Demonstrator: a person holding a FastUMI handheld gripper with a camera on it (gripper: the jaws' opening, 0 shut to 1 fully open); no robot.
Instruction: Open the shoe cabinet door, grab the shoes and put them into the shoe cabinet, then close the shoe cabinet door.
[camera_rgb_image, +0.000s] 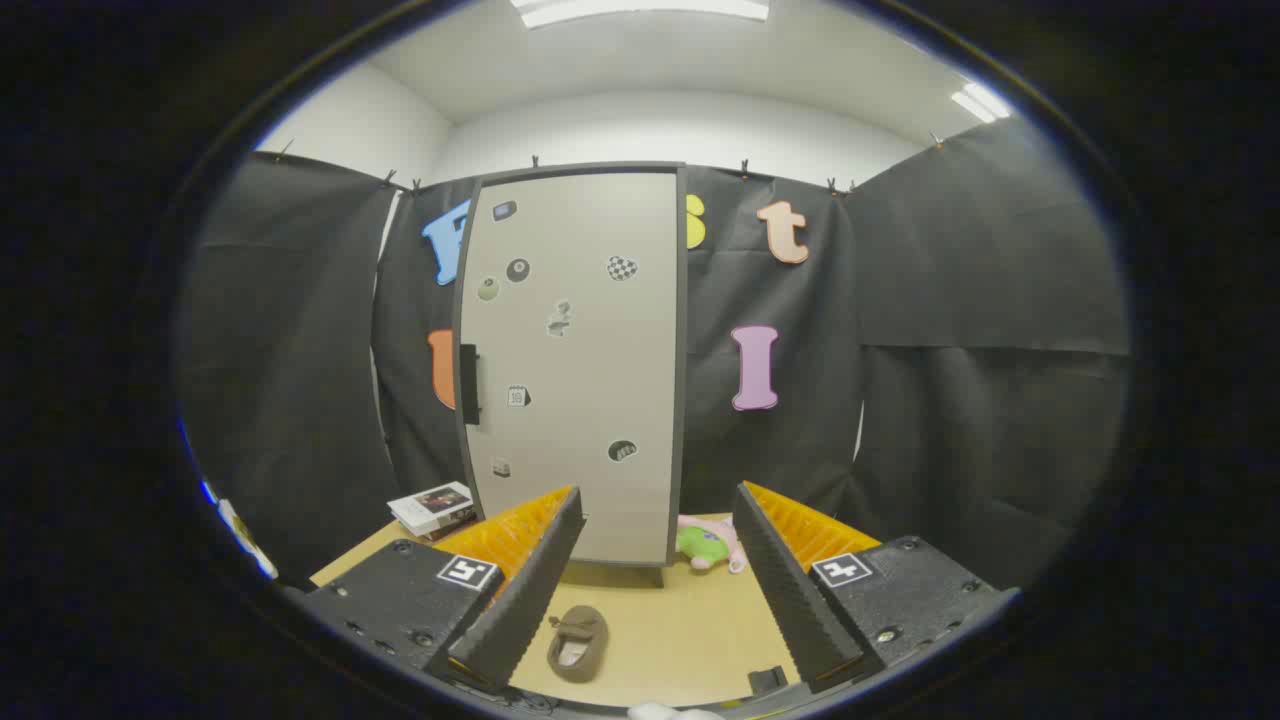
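A tall shoe cabinet (580, 360) stands at the back of the wooden table, its pale door shut and dotted with small stickers. A dark handle (468, 384) sits on the door's left edge. A brown slipper (577, 643) lies on the table between my fingers, close to the left one. My gripper (655, 520) is open, well short of the cabinet, with nothing held.
A stack of books (435, 510) lies left of the cabinet. A green and pink plush toy (708, 544) rests at the cabinet's right foot. Black cloth walls close the booth on three sides. The wooden table (690, 630) has bare surface right of the slipper.
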